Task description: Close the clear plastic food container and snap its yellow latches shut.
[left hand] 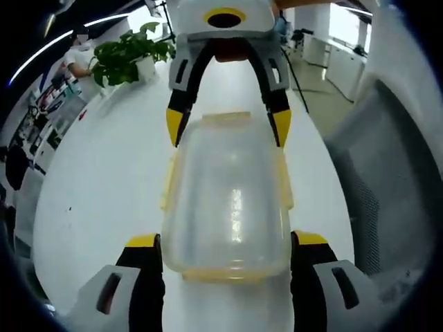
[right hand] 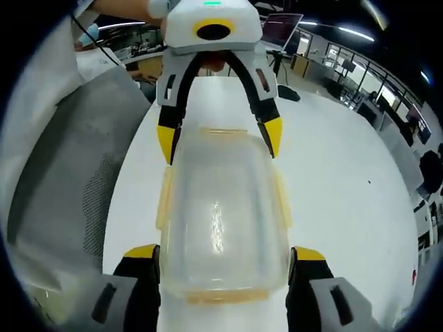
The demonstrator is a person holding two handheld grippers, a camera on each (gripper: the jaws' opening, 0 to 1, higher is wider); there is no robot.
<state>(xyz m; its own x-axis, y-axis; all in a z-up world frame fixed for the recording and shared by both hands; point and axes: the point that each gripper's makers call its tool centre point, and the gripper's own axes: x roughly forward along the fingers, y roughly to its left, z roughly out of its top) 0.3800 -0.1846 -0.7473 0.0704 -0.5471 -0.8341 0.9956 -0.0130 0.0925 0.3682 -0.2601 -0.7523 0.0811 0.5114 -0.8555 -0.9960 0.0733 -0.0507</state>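
A clear plastic food container (left hand: 228, 200) with its lid on lies lengthwise on the white table (left hand: 104, 180). Yellow latches (left hand: 168, 181) run along its long sides and both ends. My left gripper (left hand: 225, 240) is open, and its yellow-tipped jaws straddle the near end, close against the sides. Facing it, my right gripper (left hand: 227, 126) straddles the far end. The right gripper view shows the same from the other end: the container (right hand: 221, 214), a side latch (right hand: 163, 200), my right gripper (right hand: 223, 252) open around the near end, and my left gripper (right hand: 219, 138) at the far end.
A potted green plant (left hand: 128, 59) stands at the table's far left. A grey mesh chair (left hand: 387, 180) sits beside the table, as the right gripper view also shows with the chair (right hand: 76, 159). A person (left hand: 79, 52) sits behind the plant. Desks and a monitor (right hand: 280, 28) fill the background.
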